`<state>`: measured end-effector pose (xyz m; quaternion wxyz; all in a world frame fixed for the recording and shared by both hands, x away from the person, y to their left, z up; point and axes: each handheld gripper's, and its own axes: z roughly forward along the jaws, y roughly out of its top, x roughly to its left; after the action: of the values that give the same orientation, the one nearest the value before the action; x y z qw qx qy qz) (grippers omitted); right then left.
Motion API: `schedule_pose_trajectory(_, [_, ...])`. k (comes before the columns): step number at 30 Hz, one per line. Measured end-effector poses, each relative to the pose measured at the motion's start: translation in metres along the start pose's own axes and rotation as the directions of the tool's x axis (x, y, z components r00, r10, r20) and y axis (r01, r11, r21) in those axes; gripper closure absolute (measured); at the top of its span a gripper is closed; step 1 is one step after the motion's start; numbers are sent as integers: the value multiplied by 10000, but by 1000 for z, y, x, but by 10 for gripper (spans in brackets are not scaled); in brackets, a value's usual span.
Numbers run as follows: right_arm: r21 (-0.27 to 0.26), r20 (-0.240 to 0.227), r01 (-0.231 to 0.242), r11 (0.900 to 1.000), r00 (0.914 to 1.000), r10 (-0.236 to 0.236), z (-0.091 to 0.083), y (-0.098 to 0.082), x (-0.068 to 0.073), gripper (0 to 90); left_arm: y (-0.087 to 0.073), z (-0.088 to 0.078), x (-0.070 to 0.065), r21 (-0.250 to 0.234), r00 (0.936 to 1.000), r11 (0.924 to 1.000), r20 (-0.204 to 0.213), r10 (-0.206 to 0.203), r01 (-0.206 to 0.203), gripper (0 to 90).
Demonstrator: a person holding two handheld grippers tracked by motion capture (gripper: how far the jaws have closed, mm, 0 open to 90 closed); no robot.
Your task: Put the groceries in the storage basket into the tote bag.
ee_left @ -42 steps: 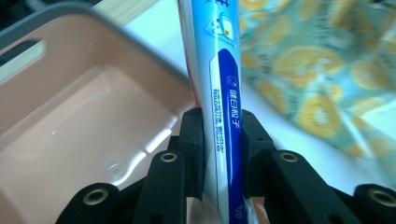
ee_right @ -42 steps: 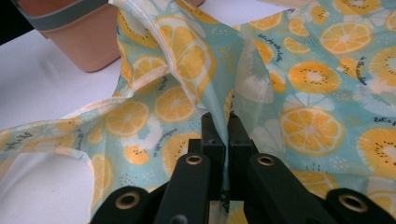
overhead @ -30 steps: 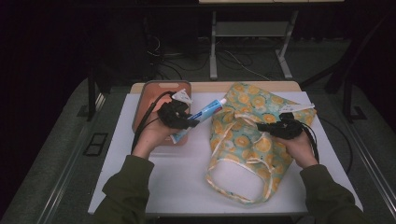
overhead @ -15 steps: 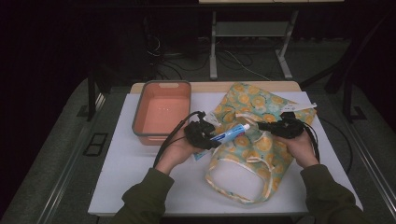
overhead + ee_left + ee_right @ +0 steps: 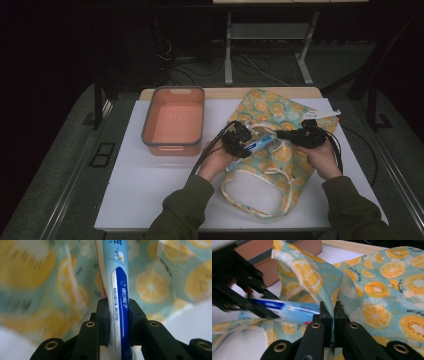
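The toothpaste tube (image 5: pixel 119 290), clamped in the left hand-held gripper (image 5: pixel 239 141), points into the citrus-print bag (image 5: pixel 280 150) on the counter (image 5: pixel 150 185). The right hand-held gripper (image 5: pixel 333 312) pinches the bag's edge; if the fabric slips free, the mouth may collapse against the tube.
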<state>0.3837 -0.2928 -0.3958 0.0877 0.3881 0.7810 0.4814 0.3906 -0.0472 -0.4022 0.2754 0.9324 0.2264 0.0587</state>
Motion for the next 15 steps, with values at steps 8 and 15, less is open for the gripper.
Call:
schedule_pose_trajectory(8, [-29, -47, 28, 10000, 10000, -28, -1, 0, 1, 890, 17, 29, 0, -98, 9989, 9989, 101, -459, 460, 732])
schedule_pose_trajectory(15, [-64, -82, 16, 10000, 10000, -17, -2, 0, 1, 890, 8, 19, 4, -874, 9976, 9939, 176, -666, 679, 484])
